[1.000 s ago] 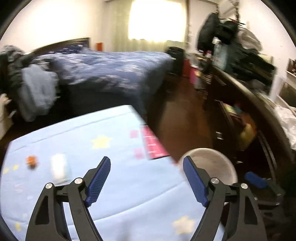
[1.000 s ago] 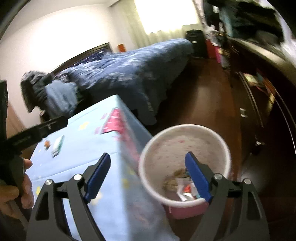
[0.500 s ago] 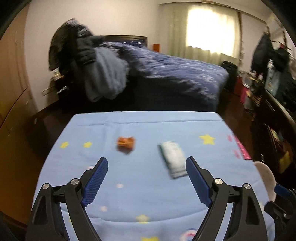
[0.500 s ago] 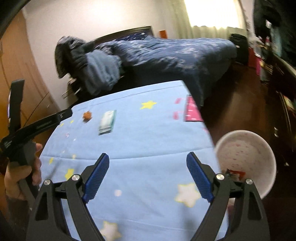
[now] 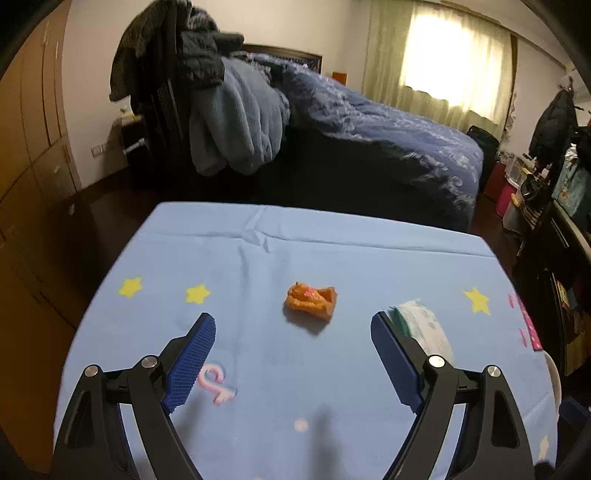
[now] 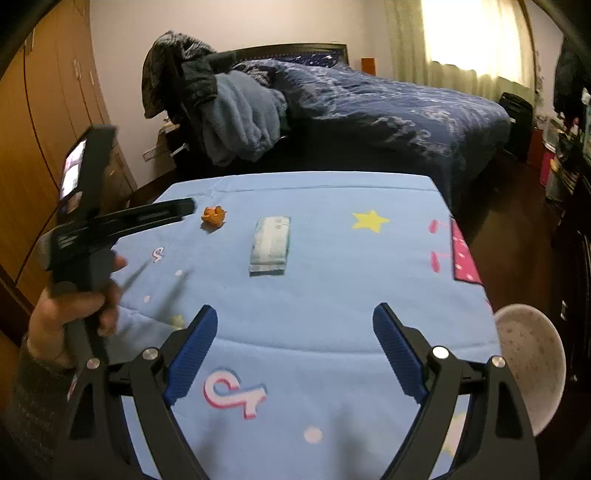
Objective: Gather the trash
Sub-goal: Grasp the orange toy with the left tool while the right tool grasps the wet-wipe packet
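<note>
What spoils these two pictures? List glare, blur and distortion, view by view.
Left wrist view: the window blows out white, the room edges bow from the fisheye, the orange scrap is fairly sharp, and the packet smears beside the pad. Right wrist view: the same window glare, the hand with the left gripper is motion-blurred, and the packet is sharp.

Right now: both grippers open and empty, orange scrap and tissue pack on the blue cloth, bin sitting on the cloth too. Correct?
One error: the bin is not on the blue cloth; the right wrist view shows it beside the cloth's right edge, lower down. The rest holds: orange scrap, tissue pack, left gripper and right gripper open, empty.
</note>
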`<state>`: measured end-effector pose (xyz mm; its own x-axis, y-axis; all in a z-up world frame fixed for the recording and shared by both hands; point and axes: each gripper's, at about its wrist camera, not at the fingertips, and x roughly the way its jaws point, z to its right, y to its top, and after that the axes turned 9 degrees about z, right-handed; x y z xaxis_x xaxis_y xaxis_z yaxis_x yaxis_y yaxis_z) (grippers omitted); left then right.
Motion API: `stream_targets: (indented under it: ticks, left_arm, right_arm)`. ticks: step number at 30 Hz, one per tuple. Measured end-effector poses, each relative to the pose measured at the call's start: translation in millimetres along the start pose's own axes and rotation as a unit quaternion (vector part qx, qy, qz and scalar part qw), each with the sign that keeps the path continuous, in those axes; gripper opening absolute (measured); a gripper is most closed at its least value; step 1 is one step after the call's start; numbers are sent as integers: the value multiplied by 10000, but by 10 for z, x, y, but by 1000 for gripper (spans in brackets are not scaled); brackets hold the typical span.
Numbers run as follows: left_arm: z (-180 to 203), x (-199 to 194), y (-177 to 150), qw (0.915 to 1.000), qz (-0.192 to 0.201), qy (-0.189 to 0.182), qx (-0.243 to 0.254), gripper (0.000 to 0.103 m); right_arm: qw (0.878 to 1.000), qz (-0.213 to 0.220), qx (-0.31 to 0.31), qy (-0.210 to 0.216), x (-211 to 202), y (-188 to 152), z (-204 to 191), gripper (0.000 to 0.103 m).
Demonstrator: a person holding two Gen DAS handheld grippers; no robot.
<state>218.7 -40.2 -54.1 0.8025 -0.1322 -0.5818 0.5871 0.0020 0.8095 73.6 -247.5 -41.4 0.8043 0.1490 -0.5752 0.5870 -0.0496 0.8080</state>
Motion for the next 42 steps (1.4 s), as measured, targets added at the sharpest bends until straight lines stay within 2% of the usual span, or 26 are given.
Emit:
stream_targets:
  ticks: [10, 13, 19, 21, 22, 27, 34, 39, 42]
  left_arm:
    - [91, 576, 48, 9993, -269, 198, 137, 85]
    - [77, 666, 48, 9989, -385, 275, 59, 81]
    - [91, 746, 41, 9978, -575, 295, 116, 62]
    - [112, 743, 39, 9974, -577, 369, 209, 43]
    - [115, 744, 41, 9973, -579, 390, 246, 42]
    - [52, 710, 25, 9973, -574, 401, 220, 41]
    - [-266, 584, -14, 9966, -574, 588, 6, 41]
    - [-500, 500, -46, 9961, -569, 666, -107, 41]
    - [-613, 459, -60, 9958, -557, 697, -215, 41]
  right_arm:
    - [9998, -115, -89, 125, 278, 136, -68, 87]
    - [9998, -102, -120, 124, 298, 165, -67, 87]
    - [9998, -164, -100, 98, 352, 184, -59, 87]
    - [9997, -199, -110, 91, 390, 191, -70, 87]
    - [9997, -211, -115, 88, 415, 191, -72, 87]
    - [9995, -271, -140, 32, 628, 245, -113, 87]
    - [9974, -713, 70, 122, 1214, 350, -174, 87]
    - [9955, -941, 70, -90, 1488, 339, -221, 86]
    - [9956, -917, -53, -199, 1532, 335, -281, 86]
